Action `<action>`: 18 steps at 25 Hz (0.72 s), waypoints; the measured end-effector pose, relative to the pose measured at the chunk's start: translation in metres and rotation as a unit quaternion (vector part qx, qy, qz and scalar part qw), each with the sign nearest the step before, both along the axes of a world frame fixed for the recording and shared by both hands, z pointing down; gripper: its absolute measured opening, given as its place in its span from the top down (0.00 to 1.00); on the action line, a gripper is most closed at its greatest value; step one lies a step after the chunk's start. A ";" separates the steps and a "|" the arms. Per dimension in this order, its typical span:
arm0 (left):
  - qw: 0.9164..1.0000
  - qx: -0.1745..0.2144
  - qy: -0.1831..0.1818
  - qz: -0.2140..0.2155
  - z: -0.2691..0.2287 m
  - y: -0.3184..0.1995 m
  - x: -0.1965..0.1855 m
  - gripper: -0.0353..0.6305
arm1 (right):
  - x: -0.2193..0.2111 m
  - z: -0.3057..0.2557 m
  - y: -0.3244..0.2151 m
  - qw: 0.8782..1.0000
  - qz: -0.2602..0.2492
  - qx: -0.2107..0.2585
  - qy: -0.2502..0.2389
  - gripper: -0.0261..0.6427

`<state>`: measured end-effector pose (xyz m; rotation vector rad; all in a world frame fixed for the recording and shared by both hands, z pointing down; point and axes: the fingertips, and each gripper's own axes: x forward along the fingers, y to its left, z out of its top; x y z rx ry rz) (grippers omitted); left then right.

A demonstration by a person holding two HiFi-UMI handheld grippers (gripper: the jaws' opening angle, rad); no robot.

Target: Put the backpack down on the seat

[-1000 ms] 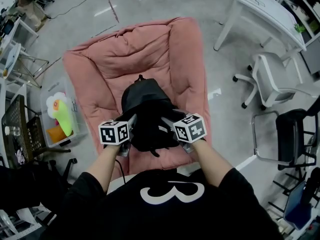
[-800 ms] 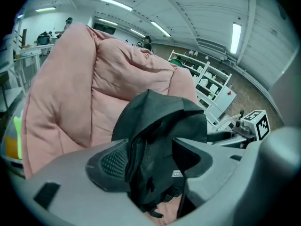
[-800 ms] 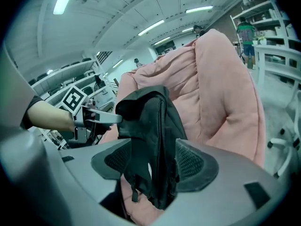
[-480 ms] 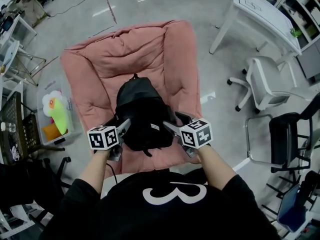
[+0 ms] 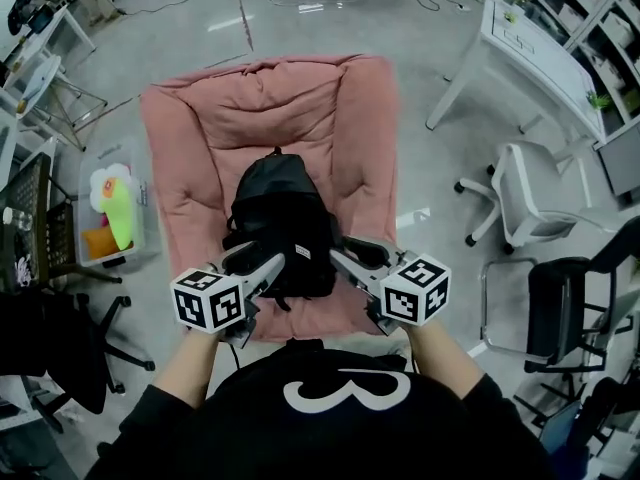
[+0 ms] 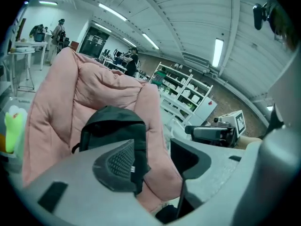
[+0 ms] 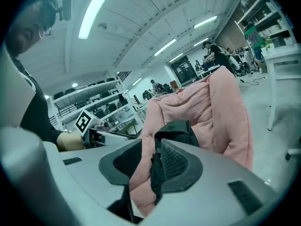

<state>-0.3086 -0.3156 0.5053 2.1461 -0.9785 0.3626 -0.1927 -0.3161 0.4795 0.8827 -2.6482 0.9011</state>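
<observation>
The black backpack (image 5: 280, 218) stands upright on the pink padded seat (image 5: 200, 128), leaning against its backrest. My left gripper (image 5: 258, 261) is at the bag's lower left corner. In the left gripper view its jaws (image 6: 155, 149) are wide apart and closing, with nothing between them; the backpack (image 6: 113, 126) and seat (image 6: 56, 93) lie beyond. My right gripper (image 5: 348, 255) is at the bag's lower right. Its jaws (image 7: 151, 159) are closing. A black strap edge and pink cushion show in the gap, and the pads do not press on them. The backpack (image 7: 176, 128) rests against the seat (image 7: 221, 107).
A clear bin (image 5: 110, 208) with a flower toy sits on the floor left of the seat. A white desk (image 5: 540, 48) and white office chair (image 5: 530, 188) stand to the right, with a black chair (image 5: 570, 298) nearer. More dark chairs (image 5: 40, 258) crowd the left edge.
The backpack went from hanging between both grippers to resting on the seat. Both grippers let go and drew back towards the person.
</observation>
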 end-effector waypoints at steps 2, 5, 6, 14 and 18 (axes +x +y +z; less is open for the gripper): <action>1.000 0.010 0.024 0.004 -0.020 0.012 0.016 0.68 | 0.002 -0.020 0.009 1.000 -0.017 0.022 -0.001 0.78; 0.999 0.031 0.043 0.001 -0.047 0.027 0.037 0.78 | 0.010 -0.049 0.022 0.998 -0.034 0.049 -0.019 0.86; 0.998 0.036 0.046 0.000 -0.055 0.030 0.042 0.84 | 0.014 -0.058 0.025 0.998 -0.037 0.048 -0.036 0.89; 0.991 0.118 0.055 0.001 -0.128 0.062 0.077 0.94 | 0.025 -0.112 0.058 0.990 -0.089 0.077 -0.081 0.95; 0.989 0.144 0.042 0.007 -0.144 0.072 0.094 0.94 | 0.036 -0.135 0.070 0.984 -0.109 0.111 -0.086 0.95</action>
